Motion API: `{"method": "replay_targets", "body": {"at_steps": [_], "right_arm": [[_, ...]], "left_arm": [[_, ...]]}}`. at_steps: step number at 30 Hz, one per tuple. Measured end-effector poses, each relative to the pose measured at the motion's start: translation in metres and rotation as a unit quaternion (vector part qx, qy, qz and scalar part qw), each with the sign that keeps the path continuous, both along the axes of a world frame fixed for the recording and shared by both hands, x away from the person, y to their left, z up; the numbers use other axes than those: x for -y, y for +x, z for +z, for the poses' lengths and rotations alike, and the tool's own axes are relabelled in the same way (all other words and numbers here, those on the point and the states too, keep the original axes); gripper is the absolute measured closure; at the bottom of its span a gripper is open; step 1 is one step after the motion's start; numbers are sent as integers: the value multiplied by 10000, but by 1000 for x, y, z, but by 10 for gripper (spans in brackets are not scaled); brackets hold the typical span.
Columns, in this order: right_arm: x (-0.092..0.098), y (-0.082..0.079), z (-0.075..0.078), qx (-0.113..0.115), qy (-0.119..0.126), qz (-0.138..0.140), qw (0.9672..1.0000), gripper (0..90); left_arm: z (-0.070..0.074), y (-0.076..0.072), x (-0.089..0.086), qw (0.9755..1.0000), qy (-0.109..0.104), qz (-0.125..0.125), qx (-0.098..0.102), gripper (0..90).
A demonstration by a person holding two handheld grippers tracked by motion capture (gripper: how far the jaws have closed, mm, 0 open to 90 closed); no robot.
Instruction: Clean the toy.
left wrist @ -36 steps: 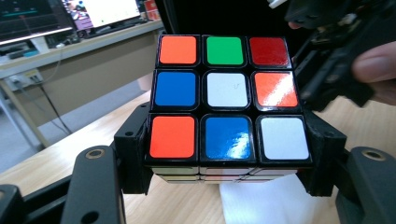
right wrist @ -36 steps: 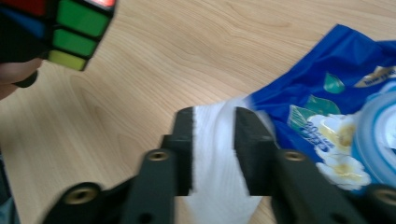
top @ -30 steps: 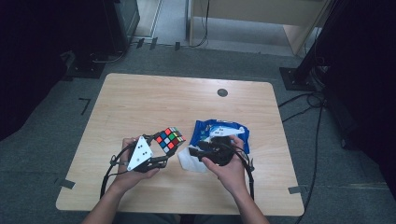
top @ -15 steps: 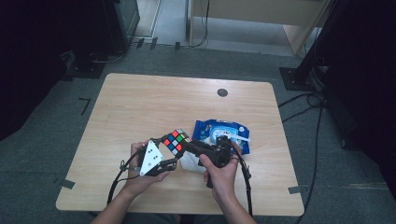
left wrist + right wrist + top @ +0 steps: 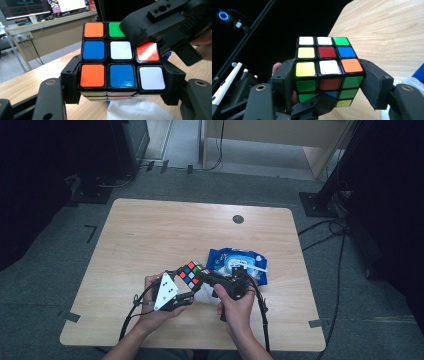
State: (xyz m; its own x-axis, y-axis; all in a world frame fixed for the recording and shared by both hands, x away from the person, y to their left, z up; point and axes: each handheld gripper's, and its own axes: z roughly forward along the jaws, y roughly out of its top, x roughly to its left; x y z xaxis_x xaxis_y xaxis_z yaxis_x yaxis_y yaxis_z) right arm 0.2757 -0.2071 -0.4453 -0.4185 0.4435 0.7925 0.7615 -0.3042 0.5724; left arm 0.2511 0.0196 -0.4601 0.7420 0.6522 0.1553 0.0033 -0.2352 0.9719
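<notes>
A Rubik's cube [image 5: 190,271] is held just above the wooden table [image 5: 150,235] near its front edge. My left gripper [image 5: 184,281] is shut on it; in the left gripper view its jaws clamp the lower layer of the cube [image 5: 121,52] from both sides. My right gripper [image 5: 200,278] reaches in from the right, and one black jaw covers the cube's top right corner. In the right gripper view the cube [image 5: 327,62] sits between the right gripper [image 5: 327,82] jaws, which have just been closing, and both pads lie against its sides.
A blue wet-wipes pack [image 5: 240,262] lies right behind the right hand. A white tissue [image 5: 205,295] lies on the table under the cube, also in the left gripper view as the tissue [image 5: 135,111]. A small black disc [image 5: 238,219] sits at the table's far side.
The left hand has carried the cube to the right, up to the right gripper. The right gripper's jaws now sit around the cube, where earlier they were beside it over the wipes pack.
</notes>
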Motion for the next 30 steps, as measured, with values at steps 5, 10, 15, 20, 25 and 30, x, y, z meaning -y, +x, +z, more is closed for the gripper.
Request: {"method": "replay_targets", "body": {"at_steps": [5, 10, 15, 20, 25, 30], "right_arm": [[5, 3, 4, 37, -243, 56, 9997, 345], [19, 10, 17, 94, -583, 225, 9980, 345], [27, 16, 31, -16, -1283, 834, 9882, 344], [28, 19, 31, -263, -1610, 1352, 9773, 344], [23, 19, 28, -438, -1769, 1624, 9698, 344], [15, 18, 26, -518, -2146, 1830, 9580, 344]], "left_arm": [[1, 1, -3, 9995, 75, -315, 64, 312], [-1, 2, -7, 9968, 509, -604, 144, 231], [-3, 0, -5, 9926, 864, -841, 170, 184], [-7, -5, 2, 9886, 1160, -886, 368, 173], [-10, -10, 8, 9808, 1563, -968, 650, 171], [-12, -17, 14, 9711, 1935, -1077, 889, 161]]}}
